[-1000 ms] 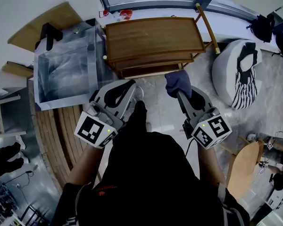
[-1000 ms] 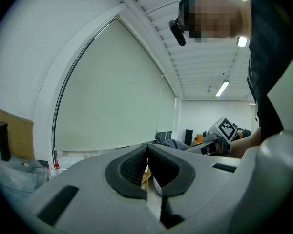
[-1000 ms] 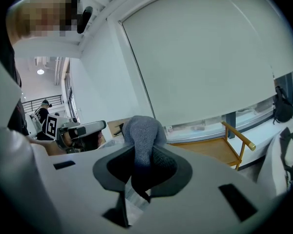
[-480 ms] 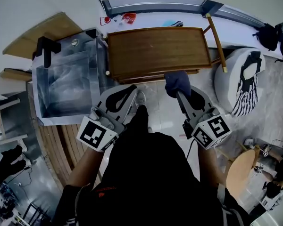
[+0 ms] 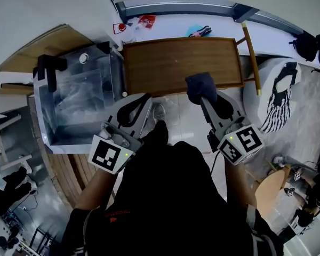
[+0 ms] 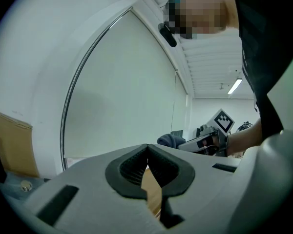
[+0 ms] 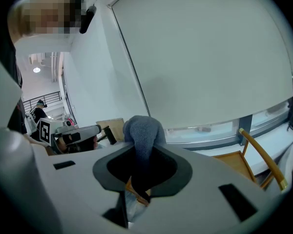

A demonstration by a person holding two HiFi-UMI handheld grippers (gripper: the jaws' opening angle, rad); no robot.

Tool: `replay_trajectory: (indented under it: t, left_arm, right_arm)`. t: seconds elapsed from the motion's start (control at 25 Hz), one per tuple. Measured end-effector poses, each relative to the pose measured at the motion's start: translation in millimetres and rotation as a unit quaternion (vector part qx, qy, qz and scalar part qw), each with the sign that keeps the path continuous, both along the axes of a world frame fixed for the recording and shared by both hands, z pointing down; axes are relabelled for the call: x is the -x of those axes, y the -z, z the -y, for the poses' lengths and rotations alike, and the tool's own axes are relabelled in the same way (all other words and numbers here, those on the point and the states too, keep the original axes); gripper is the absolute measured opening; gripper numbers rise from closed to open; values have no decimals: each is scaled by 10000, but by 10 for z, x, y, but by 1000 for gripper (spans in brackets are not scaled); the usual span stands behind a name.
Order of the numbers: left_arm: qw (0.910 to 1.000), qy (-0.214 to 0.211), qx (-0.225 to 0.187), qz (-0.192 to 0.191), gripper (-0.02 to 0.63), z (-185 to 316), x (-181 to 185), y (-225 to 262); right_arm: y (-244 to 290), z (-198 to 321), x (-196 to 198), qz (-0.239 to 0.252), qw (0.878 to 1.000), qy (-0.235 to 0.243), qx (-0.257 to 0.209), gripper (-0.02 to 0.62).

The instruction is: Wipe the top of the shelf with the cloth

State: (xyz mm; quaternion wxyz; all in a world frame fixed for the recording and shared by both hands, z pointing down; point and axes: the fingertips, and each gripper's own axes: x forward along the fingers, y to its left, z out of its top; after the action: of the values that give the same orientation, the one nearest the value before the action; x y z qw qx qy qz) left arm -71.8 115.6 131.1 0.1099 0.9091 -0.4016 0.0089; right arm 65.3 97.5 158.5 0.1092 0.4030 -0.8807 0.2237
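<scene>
Your right gripper (image 5: 205,103) clamps cloth (image 5: 201,86) at shelf (image 5: 170,63)'s 5 o'clock edge; left gripper (image 5: 145,98) closed, empty. Drag could pull the cloth free.

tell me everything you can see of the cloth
The cloth is dark blue-grey, knit-looking, bunched into a rounded wad. The right gripper is shut on its lower part, so the wad sticks out past the jaw tips. In the head view it sits over the front edge of the wooden shelf top; contact is unclear.
</scene>
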Motion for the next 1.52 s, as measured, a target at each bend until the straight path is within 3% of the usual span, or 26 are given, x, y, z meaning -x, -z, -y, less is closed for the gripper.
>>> replay_trajectory:
  t: [0.72,1.16,1.52]
  left_arm:
    - [9992,388,44,-7,20,458,287,-174]
    - [9923,1202,281,113,20,899,266,-513]
    - [9766,2041,627,263,20,1144,266,-870]
  right_arm:
    - [-176,498,316,-226,9990,392,29,69]
    - [-633,1069,326,-234,9928,1148,233,69]
    - [-1128,1603,430,-356,9819,1810,422,69]
